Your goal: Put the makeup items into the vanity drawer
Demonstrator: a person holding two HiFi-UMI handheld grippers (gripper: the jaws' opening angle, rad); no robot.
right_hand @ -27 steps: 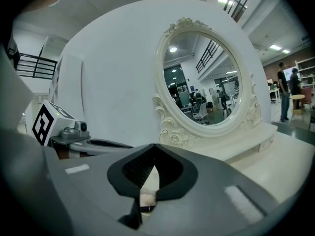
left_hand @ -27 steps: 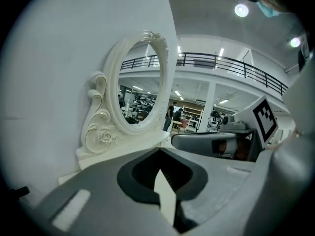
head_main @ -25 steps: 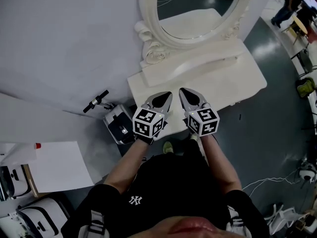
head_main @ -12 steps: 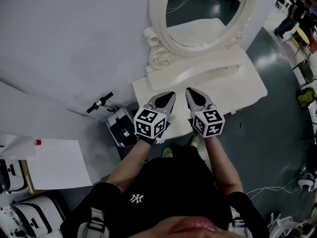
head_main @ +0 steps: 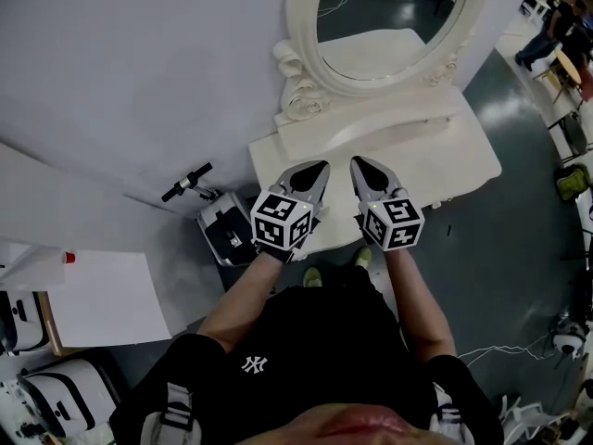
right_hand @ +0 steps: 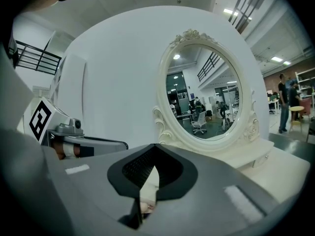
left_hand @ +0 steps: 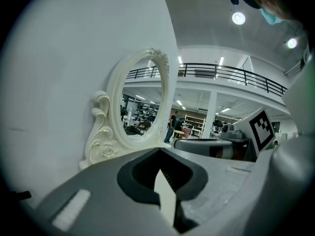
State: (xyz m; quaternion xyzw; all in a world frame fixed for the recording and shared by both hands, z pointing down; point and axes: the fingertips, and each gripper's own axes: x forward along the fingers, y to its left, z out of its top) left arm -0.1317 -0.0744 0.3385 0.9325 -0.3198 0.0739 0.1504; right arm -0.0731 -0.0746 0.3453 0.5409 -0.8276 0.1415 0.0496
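A: How are the arms held?

B: Both bare forearms [head_main: 255, 290] reach forward from the body, almost parallel. The left gripper [head_main: 315, 170] and the right gripper [head_main: 361, 167] hang side by side over the near edge of the cream-white vanity table [head_main: 445, 160]. They are close but apart, and their tips lean slightly toward each other.

A: Which way do they point?

B: At the oval mirror in its carved white frame [head_main: 384, 17], which stands at the back of the tabletop. Each black-and-white marker cube [head_main: 281, 221] sits at the wrist end, nearest the person.

A: And the jaws?

B: In the left gripper view, the left gripper [left_hand: 158, 154] has its jaws brought together at the tip, with only the moulded hollow behind them and nothing in it. The right gripper [right_hand: 155, 149] is the same, closed and holding nothing. Each view shows the other gripper alongside and the mirror [right_hand: 204, 95] ahead.

A: Where is the drawer?

B: I cannot pick it out from above; only the vanity's top shows, directly under the tips. A black-and-white hard case [head_main: 222, 230] stands on the floor to the vanity's left.
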